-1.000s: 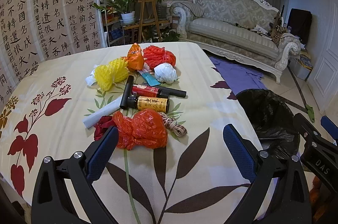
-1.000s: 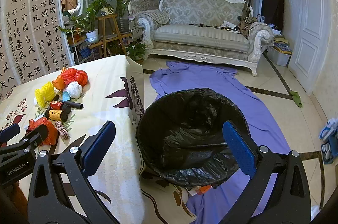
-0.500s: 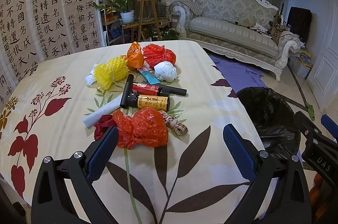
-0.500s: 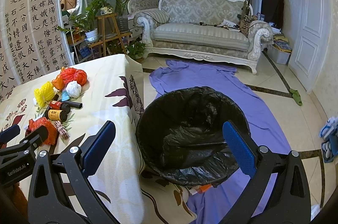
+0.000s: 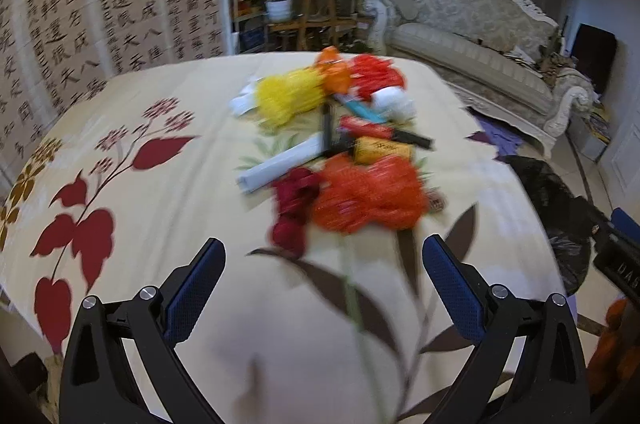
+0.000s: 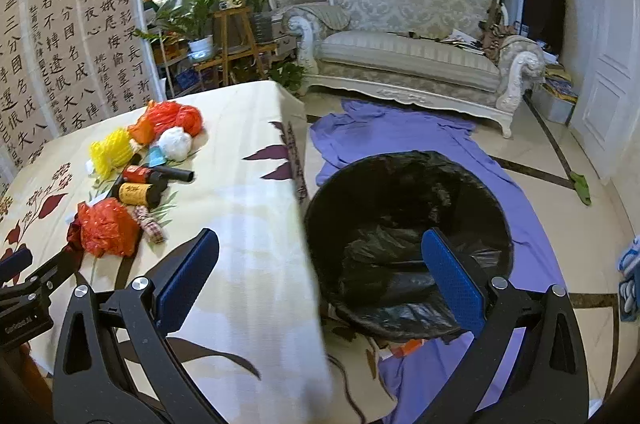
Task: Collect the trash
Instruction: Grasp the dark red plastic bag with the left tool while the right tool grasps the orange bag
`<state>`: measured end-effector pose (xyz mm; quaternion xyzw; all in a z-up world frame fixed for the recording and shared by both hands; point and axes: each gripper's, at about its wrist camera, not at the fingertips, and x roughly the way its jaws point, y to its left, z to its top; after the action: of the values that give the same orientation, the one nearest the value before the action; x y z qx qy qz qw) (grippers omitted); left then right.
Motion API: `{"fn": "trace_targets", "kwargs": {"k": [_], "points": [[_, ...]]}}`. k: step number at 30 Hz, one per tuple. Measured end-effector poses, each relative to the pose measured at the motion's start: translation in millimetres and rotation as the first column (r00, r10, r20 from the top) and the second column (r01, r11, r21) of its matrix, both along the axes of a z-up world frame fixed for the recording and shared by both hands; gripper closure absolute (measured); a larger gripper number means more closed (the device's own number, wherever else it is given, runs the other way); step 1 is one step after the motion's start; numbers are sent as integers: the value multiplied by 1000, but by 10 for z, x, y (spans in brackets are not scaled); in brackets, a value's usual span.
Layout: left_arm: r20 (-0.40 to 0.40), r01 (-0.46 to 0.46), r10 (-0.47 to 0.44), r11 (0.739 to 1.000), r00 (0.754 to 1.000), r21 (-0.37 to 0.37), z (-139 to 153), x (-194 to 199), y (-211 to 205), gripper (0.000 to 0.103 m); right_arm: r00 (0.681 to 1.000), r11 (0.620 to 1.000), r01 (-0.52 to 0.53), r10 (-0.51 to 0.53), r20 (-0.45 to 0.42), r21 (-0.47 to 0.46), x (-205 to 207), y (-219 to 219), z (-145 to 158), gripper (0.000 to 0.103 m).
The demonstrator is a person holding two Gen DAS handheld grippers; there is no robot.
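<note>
Left hand-held gripper, spread and empty, has swung toward the orange bag just ahead; we judge pickup begins.

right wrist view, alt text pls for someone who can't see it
An open right gripper hovers empty over a table edge, above a black-lined bin on the floor. Trash sits piled on the floral tablecloth to the left; a sofa stands behind.

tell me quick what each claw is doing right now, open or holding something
Left claw: open, holding nothing, above the tablecloth.
Right claw: open, holding nothing, near the bin.
</note>
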<state>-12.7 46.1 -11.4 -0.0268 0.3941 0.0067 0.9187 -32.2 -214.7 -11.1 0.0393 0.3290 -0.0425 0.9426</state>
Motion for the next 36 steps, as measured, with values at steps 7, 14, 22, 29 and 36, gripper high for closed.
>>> {"fn": "trace_targets", "kwargs": {"k": [7,14,22,29,36], "points": [[-45,-64,64,998,997,-11,-111,6,319,7,999,999,-45,44,-28,-3,72,168,-15,5],[-76,-55,54,999,996,-3,-175,201,343,36,997,998,-68,67,-48,-14,150,256,-26,15],[-122,-37,33,999,992,-31,-255,351,347,39,994,996,-84,84,-71,-5,224,296,-49,17],[-101,33,-35,999,994,-24,-234,380,261,80,991,994,-110,110,-81,3,280,387,-79,18],[-84,32,-37,998,996,-58,-185,274,325,84,984,986,-166,166,-64,3,287,590,-6,18]]}}
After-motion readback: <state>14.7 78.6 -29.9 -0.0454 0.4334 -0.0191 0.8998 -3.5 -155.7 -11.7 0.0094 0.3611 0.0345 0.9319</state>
